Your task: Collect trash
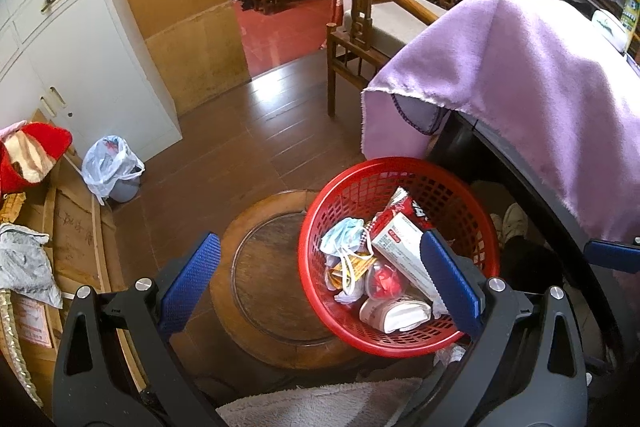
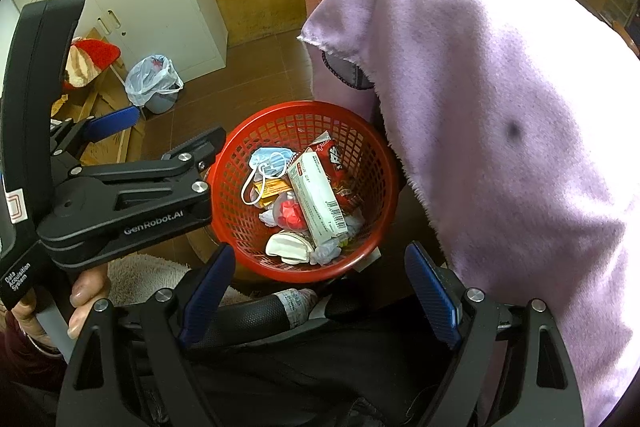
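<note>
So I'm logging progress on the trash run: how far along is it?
Mostly done, it seems: the red basket holds a blue mask, white box and wrappers. In hand: nothing; left gripper and right gripper are open, empty. No loose trash is visible.

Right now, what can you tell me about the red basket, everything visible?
The red basket is round, looks like plastic, with lattice walls and a solid rim. It stands upright, partly on a round wooden stool, beside a purple cloth. Inside lie a blue face mask, a white carton, a red wrapper, a white mask and crumpled scraps. Neither gripper holds it.
</note>
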`<state>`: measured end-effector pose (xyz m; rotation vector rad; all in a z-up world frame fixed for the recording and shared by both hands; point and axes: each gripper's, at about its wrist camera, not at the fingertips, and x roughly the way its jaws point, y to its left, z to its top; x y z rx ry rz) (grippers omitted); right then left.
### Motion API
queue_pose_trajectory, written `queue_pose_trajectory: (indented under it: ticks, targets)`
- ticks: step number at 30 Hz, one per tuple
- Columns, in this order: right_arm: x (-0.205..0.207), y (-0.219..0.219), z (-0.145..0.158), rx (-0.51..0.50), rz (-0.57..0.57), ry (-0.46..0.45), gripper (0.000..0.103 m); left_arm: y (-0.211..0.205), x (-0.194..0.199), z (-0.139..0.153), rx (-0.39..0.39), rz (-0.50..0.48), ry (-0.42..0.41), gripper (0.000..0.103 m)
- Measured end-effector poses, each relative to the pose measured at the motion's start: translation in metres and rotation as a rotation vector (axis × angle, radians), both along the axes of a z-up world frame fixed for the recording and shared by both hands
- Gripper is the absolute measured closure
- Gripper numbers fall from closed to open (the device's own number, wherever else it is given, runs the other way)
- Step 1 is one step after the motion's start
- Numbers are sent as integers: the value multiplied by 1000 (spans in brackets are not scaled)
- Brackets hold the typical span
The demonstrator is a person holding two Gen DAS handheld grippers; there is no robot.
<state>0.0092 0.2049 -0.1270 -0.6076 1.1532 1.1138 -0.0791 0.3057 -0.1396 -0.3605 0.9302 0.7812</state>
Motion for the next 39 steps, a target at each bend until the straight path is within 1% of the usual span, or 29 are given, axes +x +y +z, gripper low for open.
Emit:
queue_pose_trajectory:
  ticks: [7, 12, 39]
  targets:
    - [0, 0, 0, 1, -2, 1, 18, -2, 1, 0, -2, -3, 0, 7]
    - [0, -1, 0, 1, -2, 0, 18, -2, 2, 1, 11, -7, 7, 7]
    - [1, -2, 2, 7, -11, 2, 18, 0, 1, 2, -3, 2, 5, 7]
